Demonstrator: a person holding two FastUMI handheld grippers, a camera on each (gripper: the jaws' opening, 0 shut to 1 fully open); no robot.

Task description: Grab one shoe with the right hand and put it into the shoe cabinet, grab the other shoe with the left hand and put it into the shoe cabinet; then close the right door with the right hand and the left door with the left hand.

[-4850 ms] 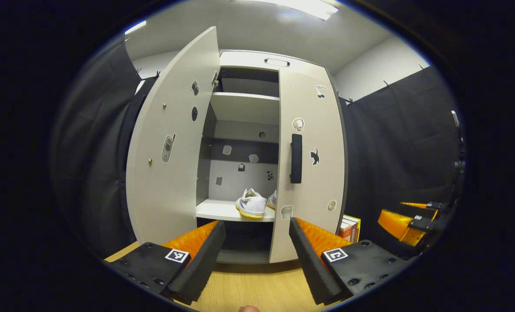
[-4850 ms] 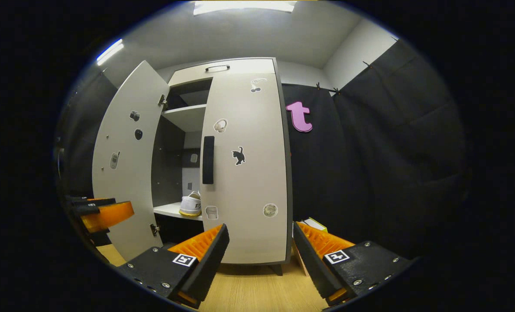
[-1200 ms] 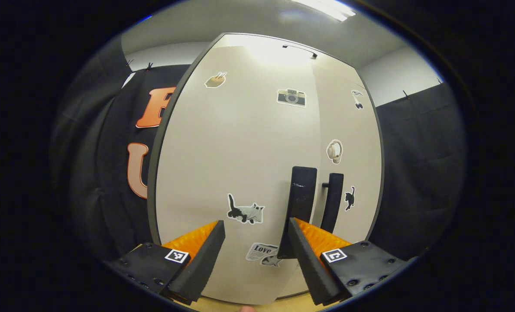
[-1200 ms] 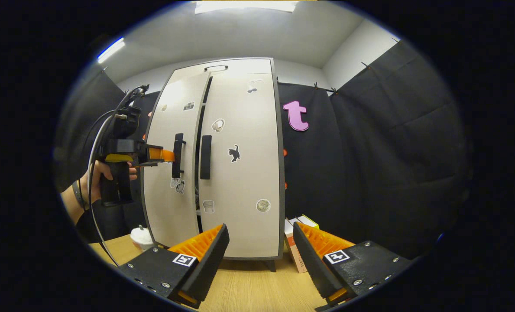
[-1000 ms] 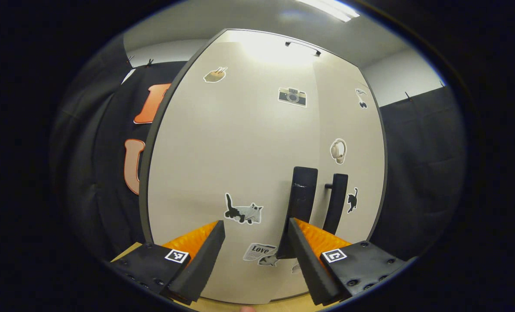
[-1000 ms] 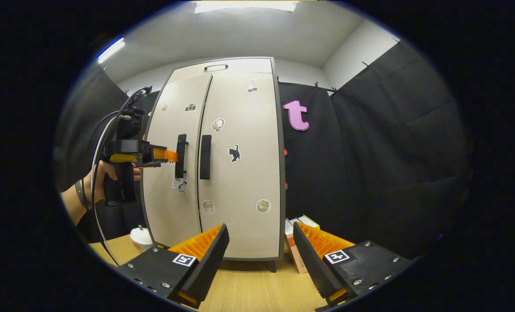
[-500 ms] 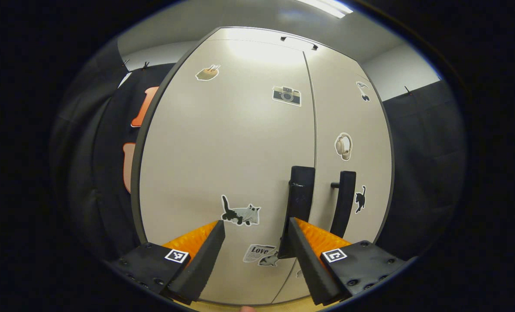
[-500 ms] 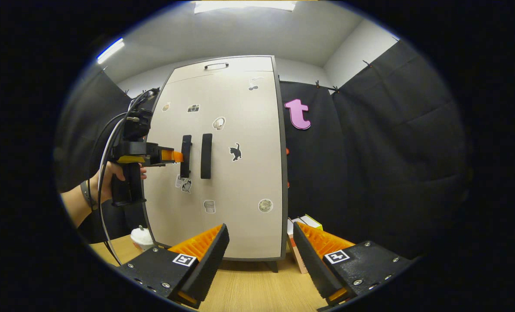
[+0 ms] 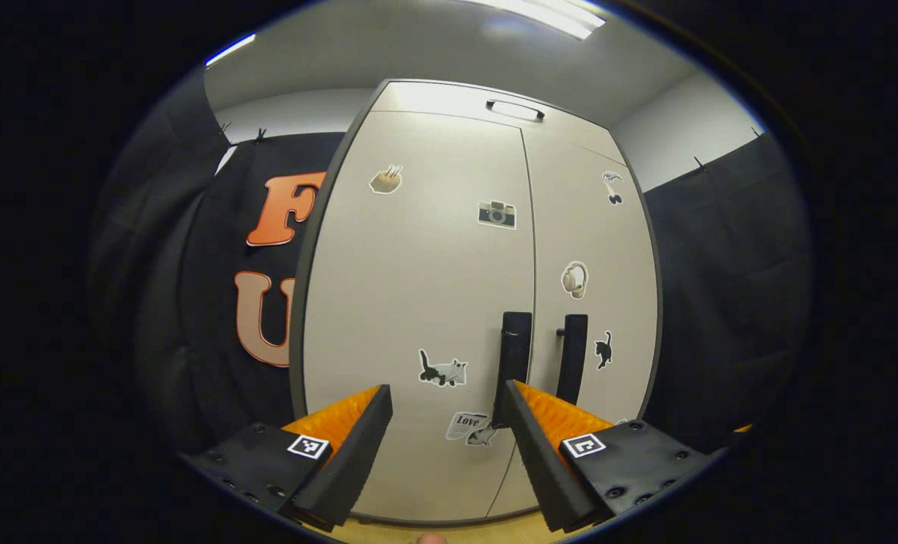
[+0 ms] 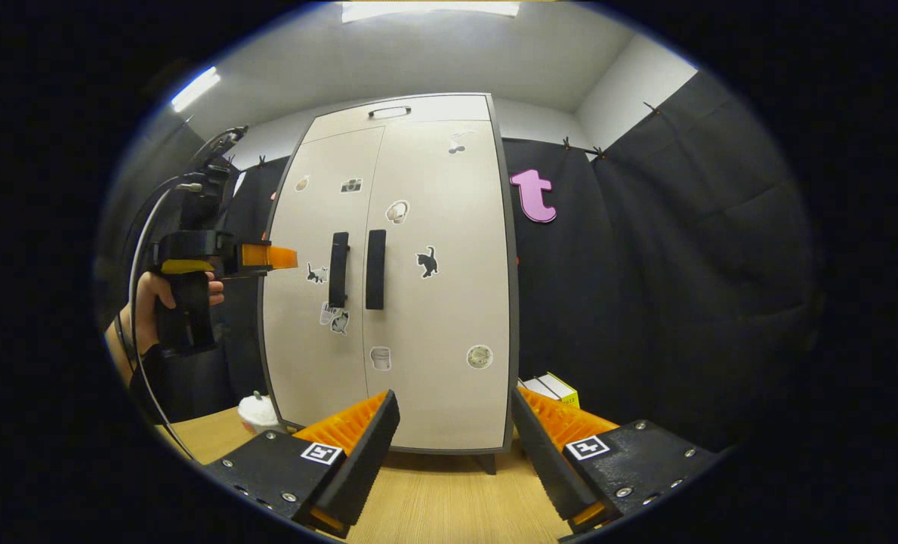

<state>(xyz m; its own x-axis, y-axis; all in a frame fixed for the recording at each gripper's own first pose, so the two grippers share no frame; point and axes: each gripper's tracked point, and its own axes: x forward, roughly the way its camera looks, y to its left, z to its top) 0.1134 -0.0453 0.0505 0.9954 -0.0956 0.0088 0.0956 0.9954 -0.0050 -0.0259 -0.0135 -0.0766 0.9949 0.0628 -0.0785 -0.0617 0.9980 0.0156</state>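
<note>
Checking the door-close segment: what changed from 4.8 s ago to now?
The left door swung shut, hiding the shoes. The left gripper pushed at the left handle, then backed off. The right door stayed shut, and the right gripper stayed open and back.

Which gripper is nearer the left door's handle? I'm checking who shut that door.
Left. The left gripper hangs open just off the left door's handle, apart from it. The right gripper sits open farther back, low before the shoe cabinet.
</note>
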